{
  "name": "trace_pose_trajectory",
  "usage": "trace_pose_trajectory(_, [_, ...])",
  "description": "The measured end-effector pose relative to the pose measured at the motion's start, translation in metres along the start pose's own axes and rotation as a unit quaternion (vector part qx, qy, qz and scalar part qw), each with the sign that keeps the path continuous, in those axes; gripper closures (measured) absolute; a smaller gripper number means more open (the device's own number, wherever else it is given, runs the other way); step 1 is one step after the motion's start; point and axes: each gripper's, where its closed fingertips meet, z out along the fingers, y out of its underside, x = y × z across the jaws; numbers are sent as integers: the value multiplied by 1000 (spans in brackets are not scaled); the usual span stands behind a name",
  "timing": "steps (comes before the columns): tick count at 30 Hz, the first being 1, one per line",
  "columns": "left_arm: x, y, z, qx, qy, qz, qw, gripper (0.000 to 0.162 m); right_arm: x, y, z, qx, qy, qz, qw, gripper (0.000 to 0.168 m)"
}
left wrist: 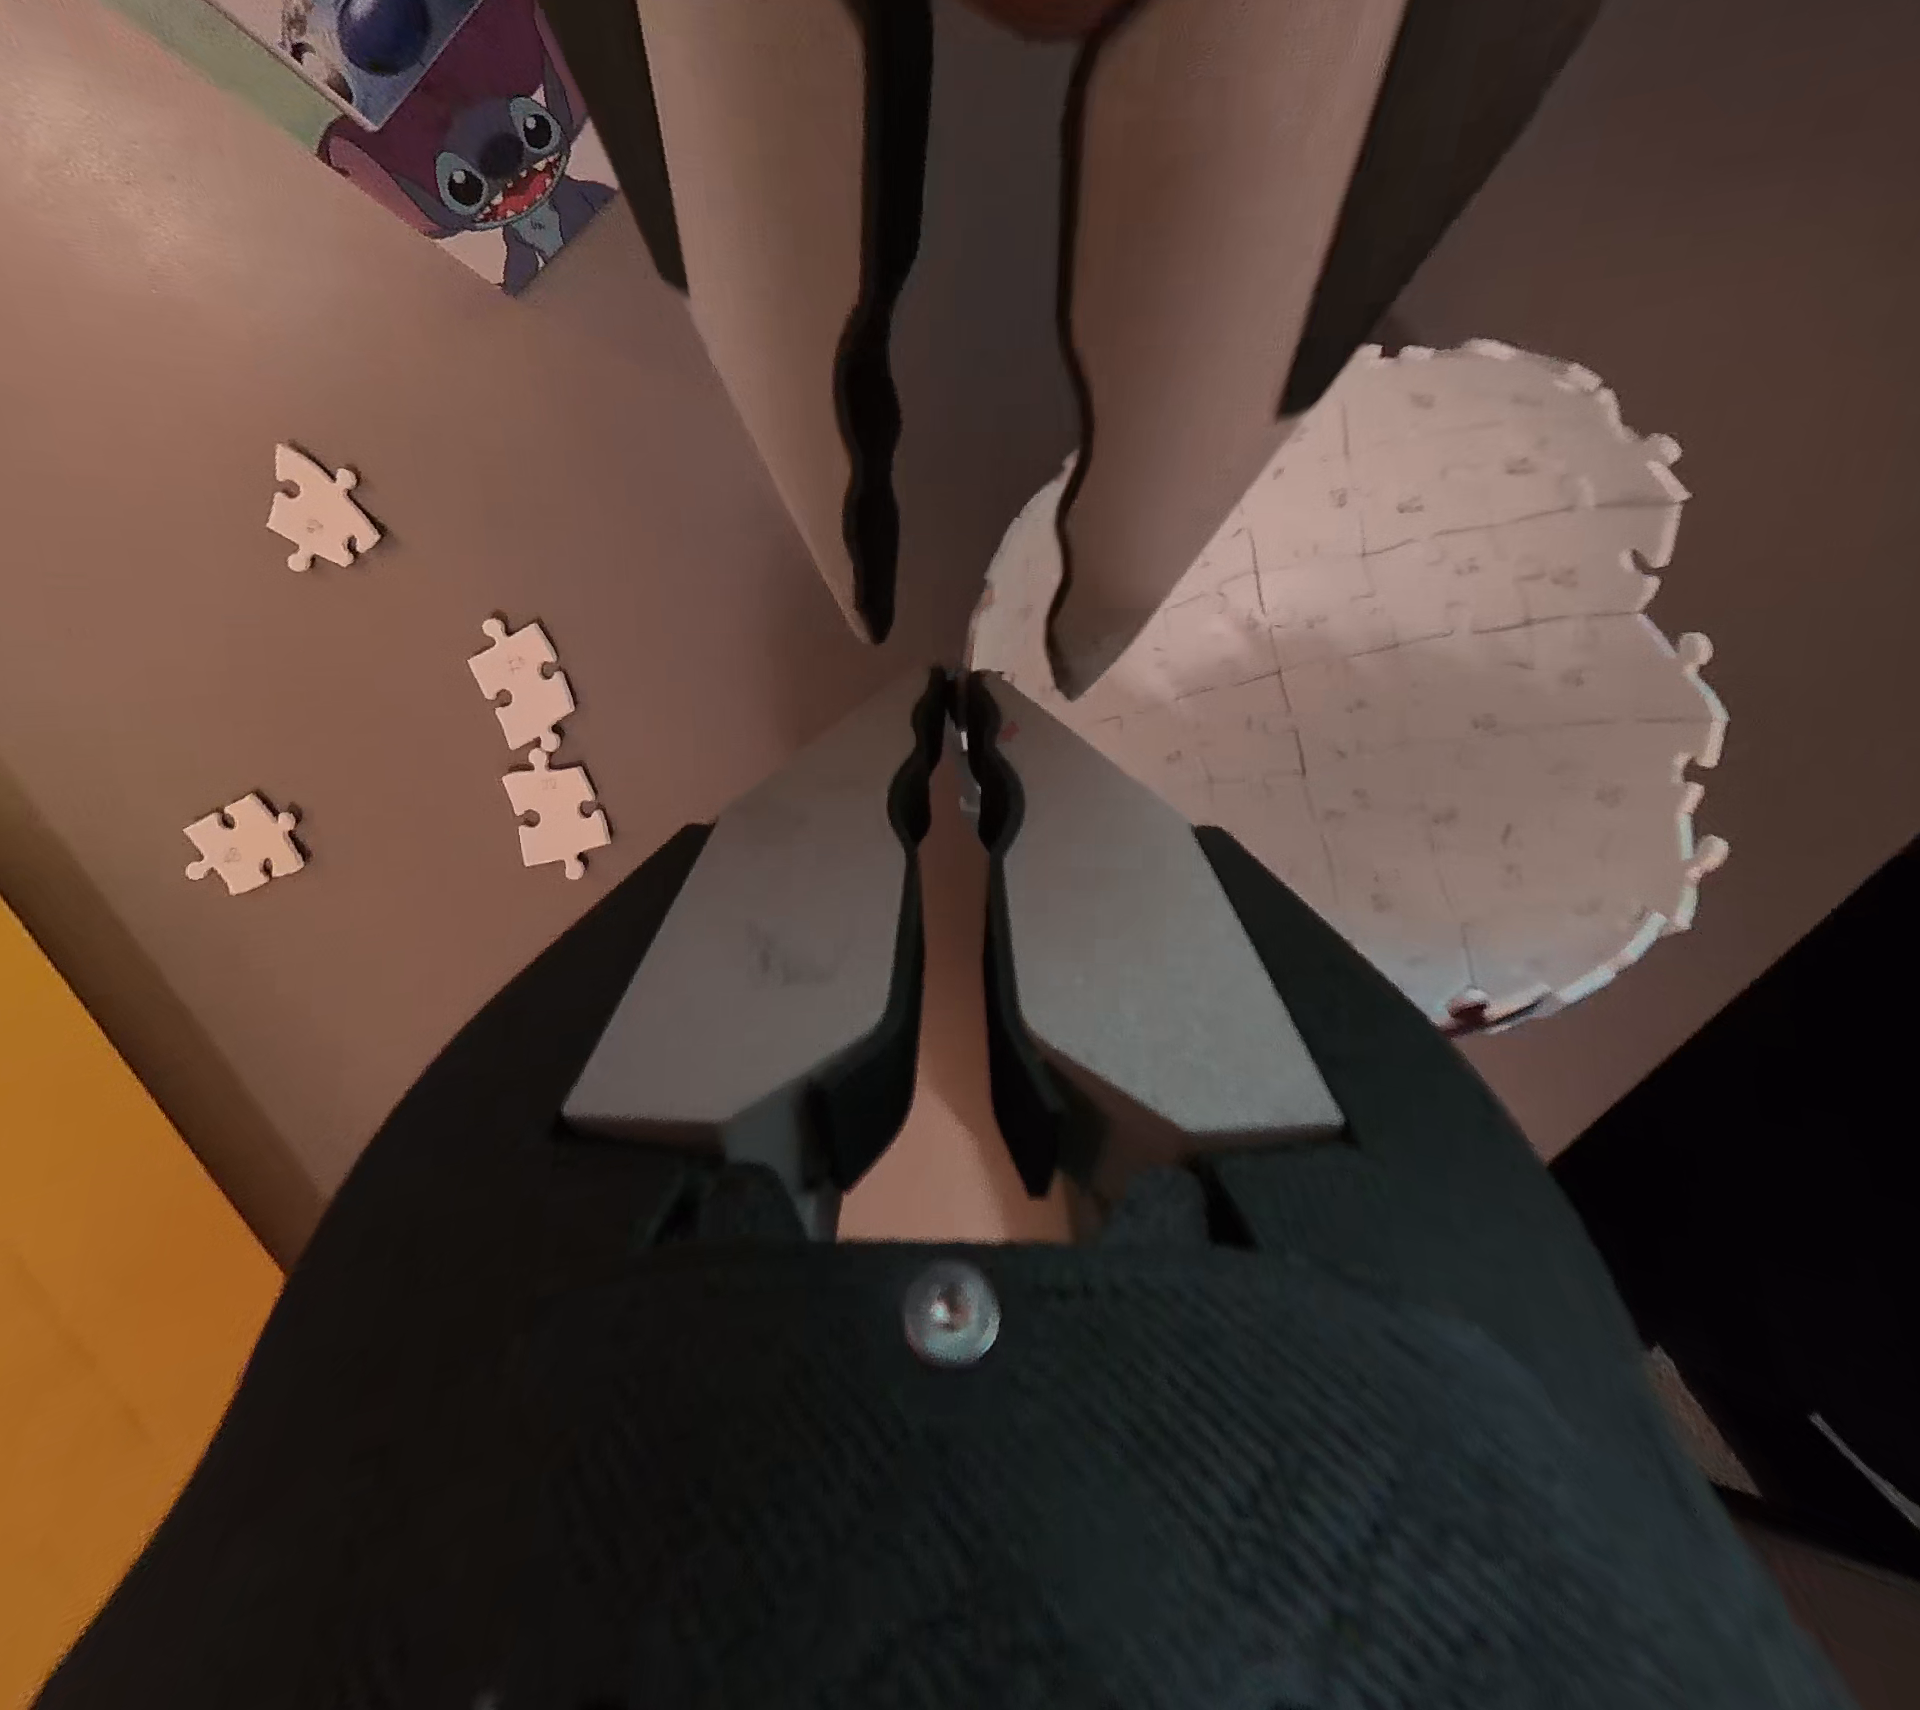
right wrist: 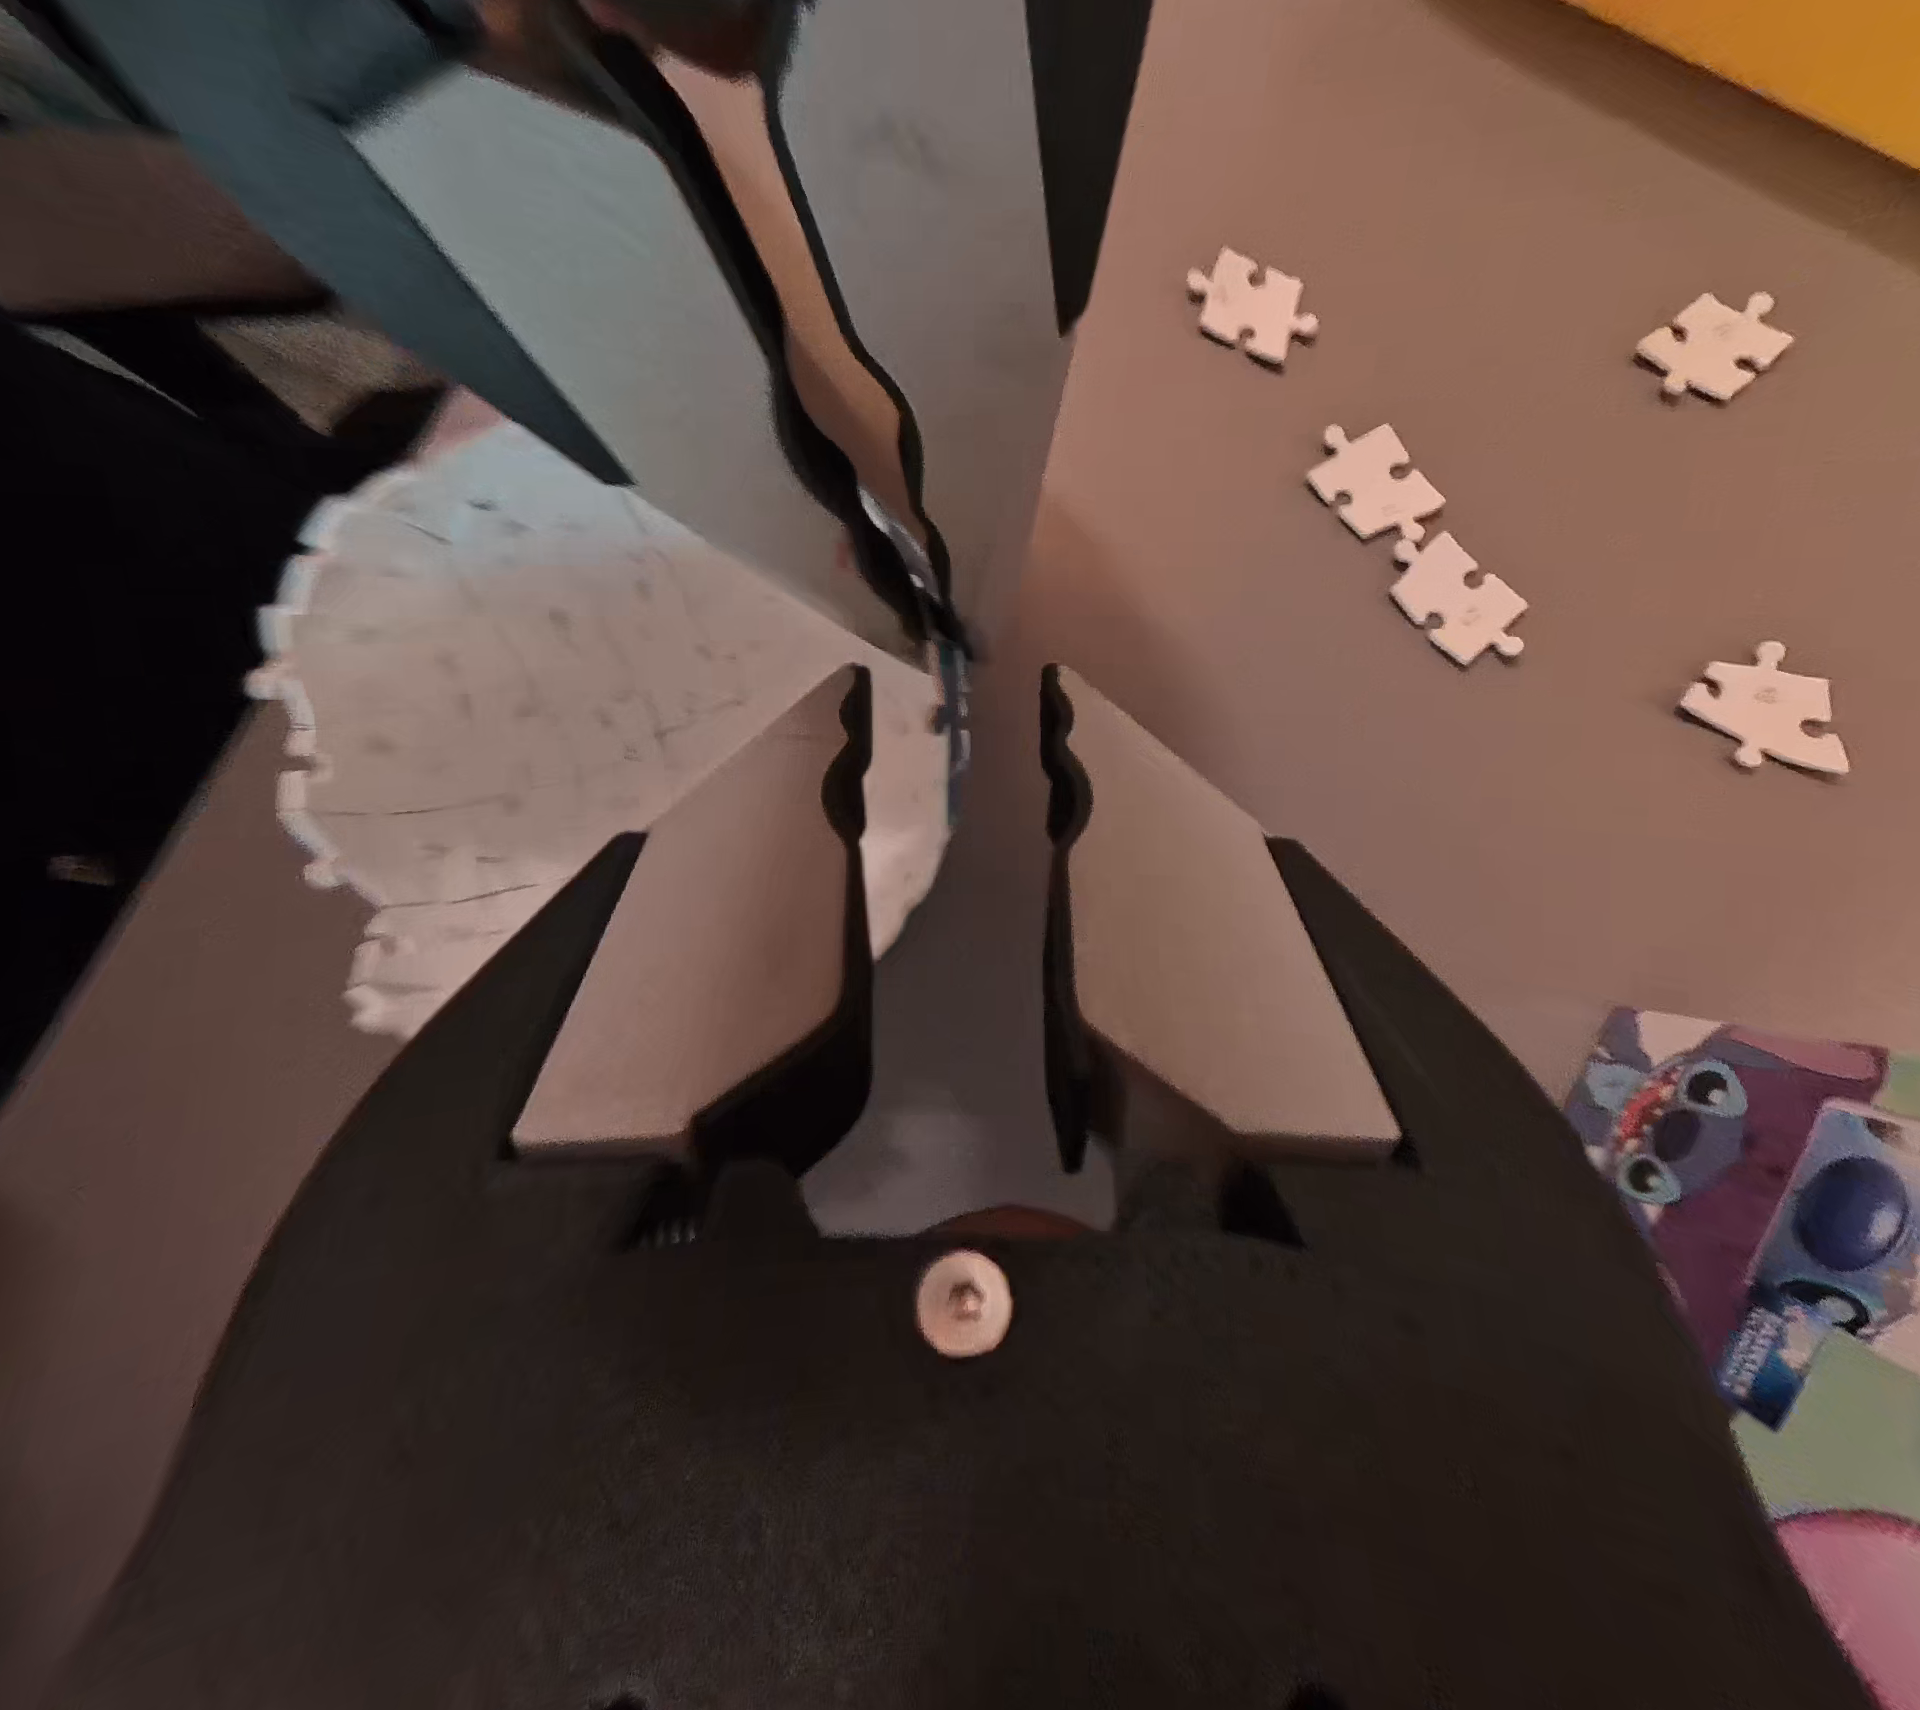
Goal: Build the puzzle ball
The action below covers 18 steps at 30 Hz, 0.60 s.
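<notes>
Left gripper (left wrist: 951, 684) pinches puzzle piece (right wrist: 951, 704) edge-on; right gripper (right wrist: 951, 684) narrowly open. Shallow pinch risks drop beside half-built ball (left wrist: 1403, 704).

table (left wrist: 208, 372): brown | loose pieces (left wrist: 520, 684) | half-built ball shell (left wrist: 1403, 704) | box (left wrist: 416, 29)

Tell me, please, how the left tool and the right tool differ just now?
The left tool is pinched shut on a puzzle piece held edge-on; the right tool stands open and holds nothing. The left tool's tips meet, while the right tool's tips flank that piece without touching it. Both hover over the table, tip to tip.
</notes>
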Motion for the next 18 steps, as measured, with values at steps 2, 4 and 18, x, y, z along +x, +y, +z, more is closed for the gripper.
trace_pose_trajectory(2, [0, 2, 0, -3, -2, -3, 1000, 161, 2, -10, -14, 31, 8, 9, 999, 134])
trace_pose_trajectory(4, [1, 3, -1, -1, -1, -7, 1000, 160, 0, -19, -26, 58, 18, 4, 998, 134])
trace_pose_trajectory(18, [-7, -5, -48, 108, -22, -66, 992, 122, -2, -3, -63, 4, 174, 0, 985, 125])
